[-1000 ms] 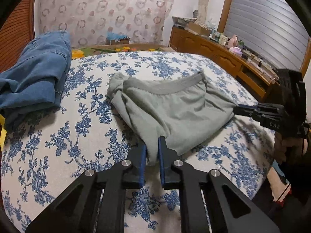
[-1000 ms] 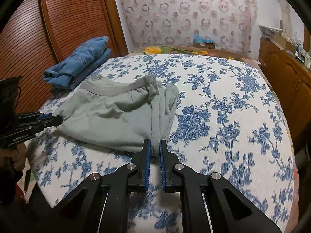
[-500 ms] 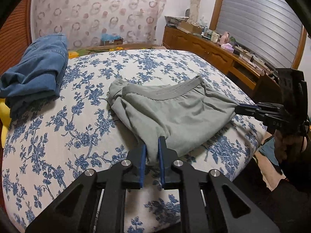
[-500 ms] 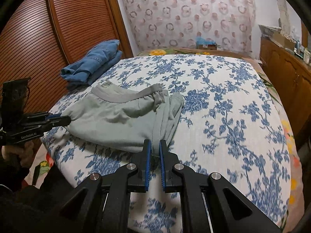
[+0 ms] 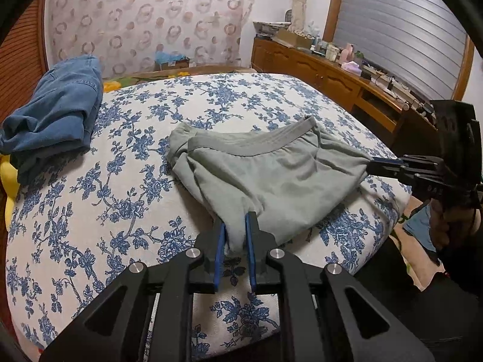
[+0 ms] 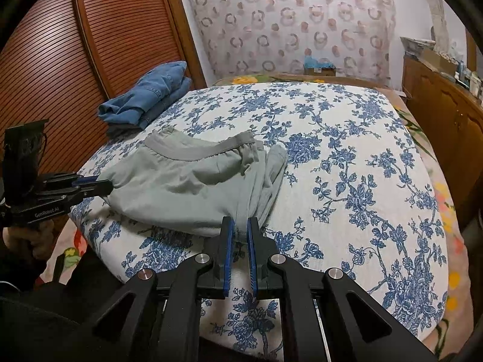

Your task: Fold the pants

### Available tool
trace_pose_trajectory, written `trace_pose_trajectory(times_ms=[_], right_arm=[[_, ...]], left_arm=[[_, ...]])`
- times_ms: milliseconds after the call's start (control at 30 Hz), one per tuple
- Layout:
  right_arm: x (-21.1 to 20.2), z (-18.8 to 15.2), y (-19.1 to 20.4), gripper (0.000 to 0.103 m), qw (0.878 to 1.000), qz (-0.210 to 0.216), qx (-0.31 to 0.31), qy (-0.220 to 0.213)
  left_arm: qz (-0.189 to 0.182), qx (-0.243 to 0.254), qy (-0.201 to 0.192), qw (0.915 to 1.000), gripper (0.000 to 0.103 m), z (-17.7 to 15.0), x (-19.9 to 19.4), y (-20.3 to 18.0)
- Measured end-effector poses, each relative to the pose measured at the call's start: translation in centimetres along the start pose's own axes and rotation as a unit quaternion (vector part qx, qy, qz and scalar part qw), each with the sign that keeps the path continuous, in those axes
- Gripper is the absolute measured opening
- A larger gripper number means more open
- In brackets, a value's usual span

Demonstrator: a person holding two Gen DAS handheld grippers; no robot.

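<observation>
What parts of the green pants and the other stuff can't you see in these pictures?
- Green pants: the pinched corners are hidden between each claw's fingers, left claw, right claw.
- Pants' underside, both views: hidden against the bed.
- Jeans, left view: lower edge cut off by the frame.
- Dresser clutter, left view: too small to name.

Bed (image 5: 126, 199): carries the pants and the jeans.
Pants (image 5: 271, 175): near edge of the bed, waistband on the far side.
Jeans (image 5: 54, 114): far left on the bed, well apart from the pants.
Left tool (image 5: 235, 235): at the near left corner of the pants.
Right tool (image 6: 238, 235): at the near right corner of the pants.
Cabinet (image 5: 317, 72): right of the bed.
Wardrobe (image 6: 75, 60): left of the bed, behind the jeans.
</observation>
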State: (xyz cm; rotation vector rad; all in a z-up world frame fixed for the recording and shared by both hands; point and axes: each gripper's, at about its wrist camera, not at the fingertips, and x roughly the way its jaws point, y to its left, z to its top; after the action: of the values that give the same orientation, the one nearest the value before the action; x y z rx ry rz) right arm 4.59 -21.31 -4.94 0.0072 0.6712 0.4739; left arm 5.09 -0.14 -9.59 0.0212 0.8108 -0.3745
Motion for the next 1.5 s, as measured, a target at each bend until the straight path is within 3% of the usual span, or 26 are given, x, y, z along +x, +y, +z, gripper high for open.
trace_pose_trajectory(times_ms=[233,333,400,600,733,833,967,1133,1300,1333,1367,1500], right_arm=[[-0.7,0.2,0.0,0.009,1.000,-0.006,0.001,-0.004],[-1.0,0.4,0.1,0.012,1.000,-0.012,-0.001,-0.011],[-1.1,0.6,0.0,0.014,1.000,-0.011,-0.001,-0.015],[-0.1,2.0,0.5,0.019,1.000,-0.015,-0.016,-0.020],[1.4,3.3,0.8,0.033,0.999,-0.019,-0.029,-0.022],[2.8,4.0,0.7,0.034,0.999,-0.014,-0.032,-0.023],[5.1,5.0,0.2,0.034,0.999,-0.015,-0.037,-0.008],[7.4,6.0,-0.1,0.034,0.999,-0.006,-0.034,0.015],[9.1,6.3,-0.1,0.034,0.999,0.003,-0.034,0.028],[9.3,6.3,0.0,0.032,0.999,0.003,-0.032,0.031],[9.5,6.3,0.0,0.021,0.999,0.001,-0.032,0.030],[9.4,6.3,0.1,0.011,1.000,-0.008,-0.027,0.012]], left_arm=[[0.009,0.001,-0.001,1.0000,0.020,0.2,-0.1,0.0],[0.016,-0.002,-0.002,0.9999,0.034,0.4,-0.1,0.3],[0.021,-0.004,-0.006,0.9998,0.054,0.7,0.0,0.7],[0.035,-0.014,-0.015,0.9992,0.054,2.0,0.3,1.9],[0.037,-0.008,-0.016,0.9992,0.054,3.1,1.2,2.4],[0.032,-0.012,-0.009,0.9994,0.054,3.9,2.5,3.0],[0.025,-0.011,0.000,0.9996,0.052,4.7,4.0,3.4],[0.007,-0.003,0.004,1.0000,0.033,5.2,5.1,3.2],[0.001,0.005,0.019,0.9998,0.032,5.3,6.6,3.5],[-0.001,0.002,0.020,0.9998,0.031,5.3,6.8,3.8],[-0.006,0.000,0.018,0.9998,0.028,5.3,6.8,4.0],[-0.002,0.005,0.005,1.0000,0.014,5.3,6.2,3.8]])
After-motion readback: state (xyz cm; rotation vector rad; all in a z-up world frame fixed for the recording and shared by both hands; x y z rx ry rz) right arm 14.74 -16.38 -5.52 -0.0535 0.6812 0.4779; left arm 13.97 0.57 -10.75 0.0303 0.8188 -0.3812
